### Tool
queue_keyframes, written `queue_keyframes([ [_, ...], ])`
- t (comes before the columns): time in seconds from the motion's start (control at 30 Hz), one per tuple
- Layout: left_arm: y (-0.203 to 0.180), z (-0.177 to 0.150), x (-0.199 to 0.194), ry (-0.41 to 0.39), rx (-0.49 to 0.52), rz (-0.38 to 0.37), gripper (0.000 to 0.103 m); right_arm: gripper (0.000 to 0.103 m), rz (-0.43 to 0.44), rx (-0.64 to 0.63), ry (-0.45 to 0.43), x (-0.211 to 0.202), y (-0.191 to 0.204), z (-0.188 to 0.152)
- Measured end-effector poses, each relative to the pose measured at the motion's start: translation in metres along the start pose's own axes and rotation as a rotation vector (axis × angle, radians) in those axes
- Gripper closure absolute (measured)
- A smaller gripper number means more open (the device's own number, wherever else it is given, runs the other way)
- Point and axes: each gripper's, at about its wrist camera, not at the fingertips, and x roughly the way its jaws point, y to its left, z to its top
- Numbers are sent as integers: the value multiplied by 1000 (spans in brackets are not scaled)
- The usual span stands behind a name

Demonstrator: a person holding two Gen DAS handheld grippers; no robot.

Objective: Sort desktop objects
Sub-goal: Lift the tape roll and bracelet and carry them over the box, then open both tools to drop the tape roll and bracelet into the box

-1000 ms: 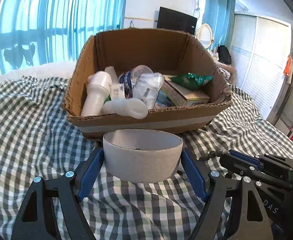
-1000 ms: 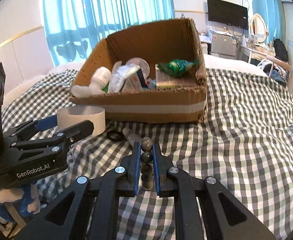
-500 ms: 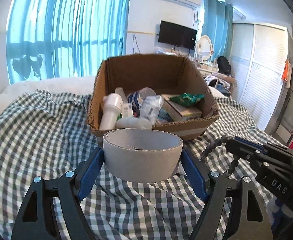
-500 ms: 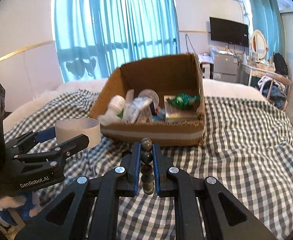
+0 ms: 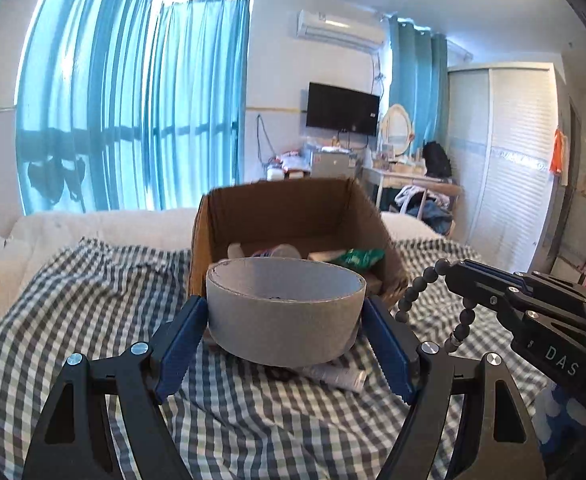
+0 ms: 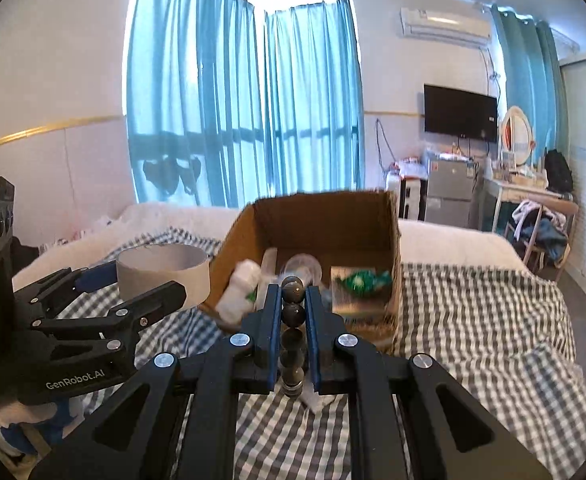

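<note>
Where checked cloth (image 5: 93, 300) rumples, smooth cardboard ring (image 5: 285, 312) fronts corrugated box (image 5: 293, 208).

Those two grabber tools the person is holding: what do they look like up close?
Both are matte black, angular linkage frames with silver rivets at the joints. Each ends in two flat fingers faced with blue ribbed pads. The left gripper carries white "GenRobot.AI" lettering on its side; the right gripper shows "DAS". No cables or sleeves are visible.
</note>
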Motion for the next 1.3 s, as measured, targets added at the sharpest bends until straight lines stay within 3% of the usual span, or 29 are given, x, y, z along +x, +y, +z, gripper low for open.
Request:
queue_keyframes([
  [0.3, 6, 37, -12, -102, -5, -9, 22, 92, -8, -32, -68, -5, -3, 31],
  [0.67, 10, 78, 8, -182, 45, 16, 22, 92, -15, -61, -102, 21, -7, 57],
  [1.3, 24, 98, 91, -150, 34, 21, 22, 92, -19, -77, -114, 97, -34, 71],
])
